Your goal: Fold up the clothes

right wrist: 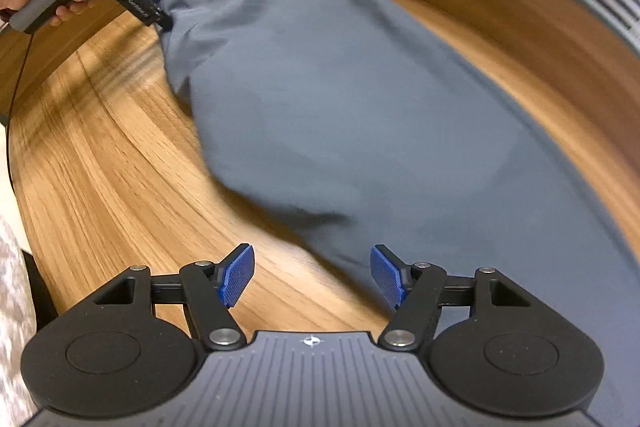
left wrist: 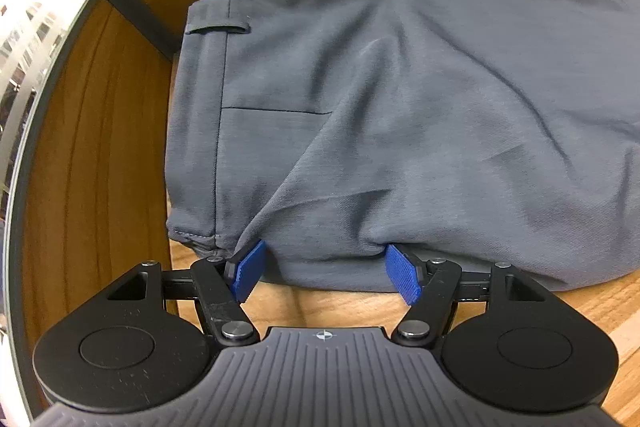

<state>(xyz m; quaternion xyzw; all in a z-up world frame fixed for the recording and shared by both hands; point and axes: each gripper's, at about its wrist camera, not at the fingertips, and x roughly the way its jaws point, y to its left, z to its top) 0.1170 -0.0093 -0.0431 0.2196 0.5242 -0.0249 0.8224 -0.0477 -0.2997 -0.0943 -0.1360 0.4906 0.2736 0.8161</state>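
A: The grey trousers (left wrist: 380, 99) lie flat across the wooden surface (right wrist: 120, 167) — soft and limp, so they'll sag unless lifted at the waistband.

B: Left hand-held gripper (left wrist: 324, 273), lower centre, is spread at the near hem; right hand-held gripper (right wrist: 312, 275) is spread too, holding nothing.

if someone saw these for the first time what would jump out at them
The grey trousers stretched lengthwise across the wooden table dominate both views. At the waistband end, the left tongs stand open with their blue pads against the near edge of the fabric. The right tongs hang open over the leg's edge, gripping nothing.
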